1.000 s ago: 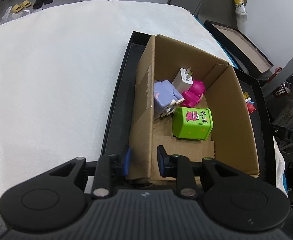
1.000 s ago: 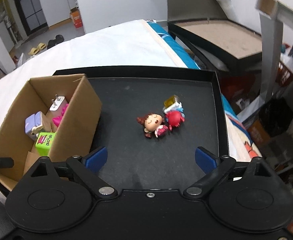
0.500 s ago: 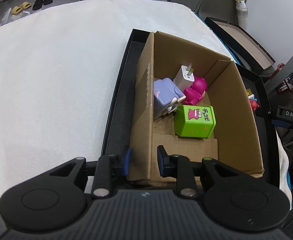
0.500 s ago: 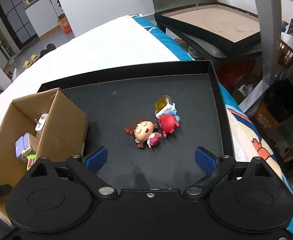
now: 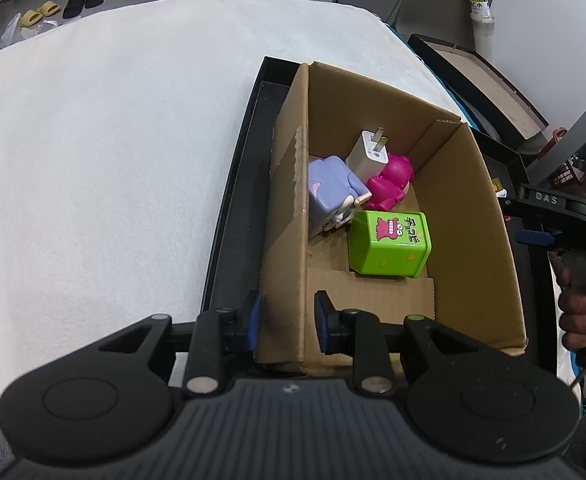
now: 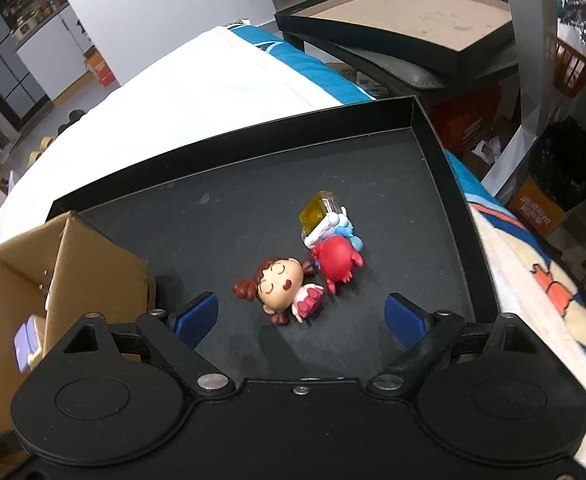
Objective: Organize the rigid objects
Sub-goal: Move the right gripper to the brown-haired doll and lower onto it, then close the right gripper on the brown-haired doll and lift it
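A cardboard box (image 5: 469, 216) stands in the left part of a black tray (image 6: 253, 216). Inside it lie a green cube (image 5: 389, 242), a lilac cube toy (image 5: 333, 192), a white plug charger (image 5: 367, 150) and a magenta figure (image 5: 391, 184). My left gripper (image 5: 286, 322) is shut on the box's near left wall. On the tray floor lie a brown-haired doll (image 6: 281, 288), a red crab figure (image 6: 337, 260) and a small yellow-topped block (image 6: 319, 214). My right gripper (image 6: 295, 314) hovers low over the doll, its jaws closing, pads apart from it.
The tray rests on a white bedcover (image 5: 113, 140). Another black tray lid (image 6: 405, 20) stands beyond the bed on the right, with an orange basket (image 6: 577, 66) and boxes on the floor. A person's hand (image 5: 581, 304) holds the right gripper's handle.
My right gripper has sunk toward the doll and rolled, and its jaws have narrowed a little. The left gripper and the box have stayed put.
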